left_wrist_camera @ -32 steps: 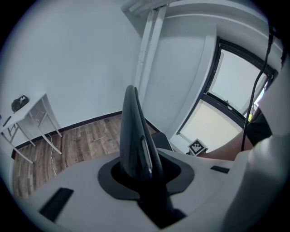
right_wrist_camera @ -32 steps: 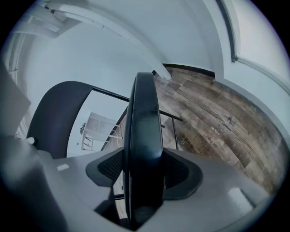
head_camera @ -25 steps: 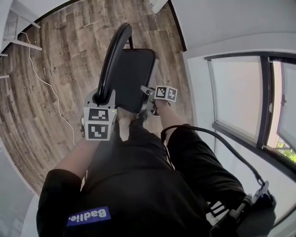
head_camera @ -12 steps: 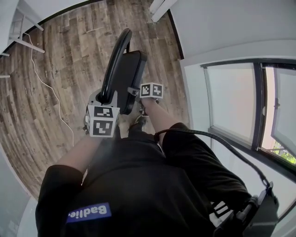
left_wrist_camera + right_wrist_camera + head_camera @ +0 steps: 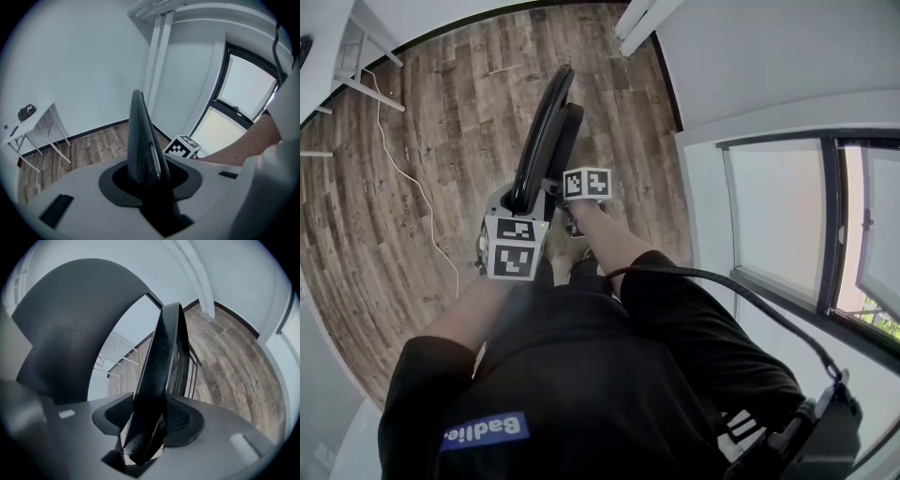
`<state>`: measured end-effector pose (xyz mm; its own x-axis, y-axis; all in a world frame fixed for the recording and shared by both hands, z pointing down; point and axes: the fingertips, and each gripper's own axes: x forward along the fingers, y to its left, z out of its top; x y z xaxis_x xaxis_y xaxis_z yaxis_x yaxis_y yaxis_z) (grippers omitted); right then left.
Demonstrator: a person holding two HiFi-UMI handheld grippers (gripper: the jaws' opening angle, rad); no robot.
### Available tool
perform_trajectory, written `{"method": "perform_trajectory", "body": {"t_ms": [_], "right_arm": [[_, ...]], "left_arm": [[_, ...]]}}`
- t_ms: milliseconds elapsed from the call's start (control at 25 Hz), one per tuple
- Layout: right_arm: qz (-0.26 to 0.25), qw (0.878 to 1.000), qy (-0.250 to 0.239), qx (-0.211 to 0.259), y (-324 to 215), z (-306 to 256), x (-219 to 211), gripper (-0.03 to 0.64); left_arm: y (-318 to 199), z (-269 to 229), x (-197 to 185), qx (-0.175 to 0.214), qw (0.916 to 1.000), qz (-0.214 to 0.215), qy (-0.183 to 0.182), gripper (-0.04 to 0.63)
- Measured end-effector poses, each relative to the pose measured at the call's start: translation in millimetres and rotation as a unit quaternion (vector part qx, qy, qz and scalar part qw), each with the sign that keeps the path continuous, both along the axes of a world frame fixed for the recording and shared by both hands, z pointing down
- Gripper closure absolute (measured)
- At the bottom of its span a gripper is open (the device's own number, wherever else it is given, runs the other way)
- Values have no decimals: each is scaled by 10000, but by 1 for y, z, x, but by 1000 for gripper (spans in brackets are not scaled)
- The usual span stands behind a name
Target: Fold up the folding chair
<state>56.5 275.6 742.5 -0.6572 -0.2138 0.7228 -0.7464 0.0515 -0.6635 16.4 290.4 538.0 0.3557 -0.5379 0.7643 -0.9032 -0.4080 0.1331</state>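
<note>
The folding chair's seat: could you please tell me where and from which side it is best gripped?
I'd take the seat by its raised free edge, near the corner closest to the person, coming down from above: it stands almost upright beside the backrest, so that slim edge faces up and fits between two jaws.

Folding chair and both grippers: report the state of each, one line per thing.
folding chair: upright, almost folded flat.
seat: raised close against the backrest, edge clamped by the right gripper.
backrest: upright, top edge between the left gripper's jaws.
left gripper: shut on the backrest; jaws have just been opening slightly.
right gripper: shut on the seat; jaws have just been closing.
</note>
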Motion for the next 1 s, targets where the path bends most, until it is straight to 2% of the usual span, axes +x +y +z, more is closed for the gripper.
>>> {"method": "perform_trajectory", "body": {"t_ms": [280,1000], "right_arm": [[-63,10000,-10,20,-9,-4,-33,437],[-110,9995,39,306,-8,-6,-41,436]], "left_arm": [[0,-2,-1,46,9999,34,-122,489],[-7,-2,-18,123,9994,70,-320,491]]}}
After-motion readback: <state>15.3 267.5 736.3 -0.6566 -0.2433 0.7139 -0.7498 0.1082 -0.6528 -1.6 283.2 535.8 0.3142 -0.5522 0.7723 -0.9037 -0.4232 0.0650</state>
